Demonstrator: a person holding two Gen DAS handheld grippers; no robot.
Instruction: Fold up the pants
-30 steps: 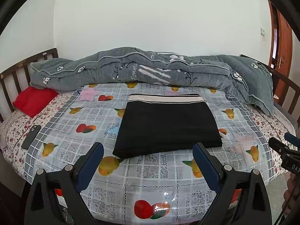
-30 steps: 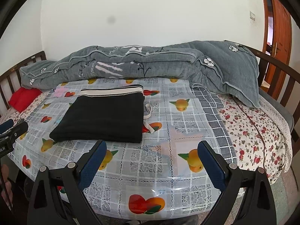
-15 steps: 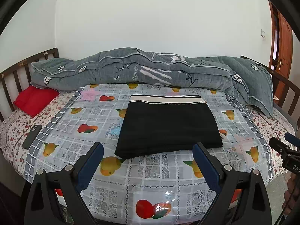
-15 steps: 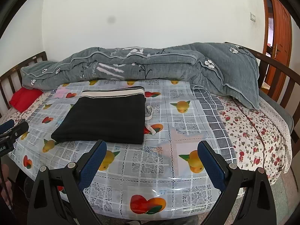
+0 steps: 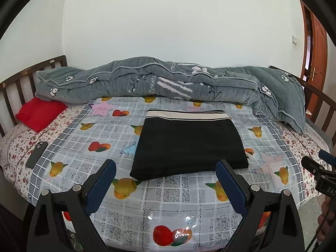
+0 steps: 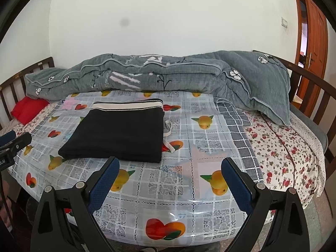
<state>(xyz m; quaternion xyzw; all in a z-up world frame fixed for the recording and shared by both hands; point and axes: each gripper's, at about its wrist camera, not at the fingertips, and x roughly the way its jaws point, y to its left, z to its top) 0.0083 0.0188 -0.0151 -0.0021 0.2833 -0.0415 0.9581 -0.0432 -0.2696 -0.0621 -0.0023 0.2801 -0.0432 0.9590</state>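
Observation:
Black pants (image 5: 189, 142) (image 6: 121, 134) lie folded into a flat rectangle on the fruit-print cover, their white-striped waistband at the far edge. A white drawstring (image 6: 168, 134) trails out at their right side. My left gripper (image 5: 166, 185) is open and empty, held back near the bed's front edge, short of the pants. My right gripper (image 6: 170, 180) is open and empty too, lower right of the pants. Each gripper's tip shows at the edge of the other's view.
A rolled grey quilt (image 5: 168, 84) runs along the wall behind the pants. A red pillow (image 5: 40, 111) and a dark phone (image 5: 36, 151) lie at the left. Wooden bed rails (image 6: 310, 88) stand at both ends; a brown door (image 6: 313, 42) is at the right.
Both grippers have drawn back and up a little from the bed; the pants sit slightly lower and farther in both views. Both stay open.

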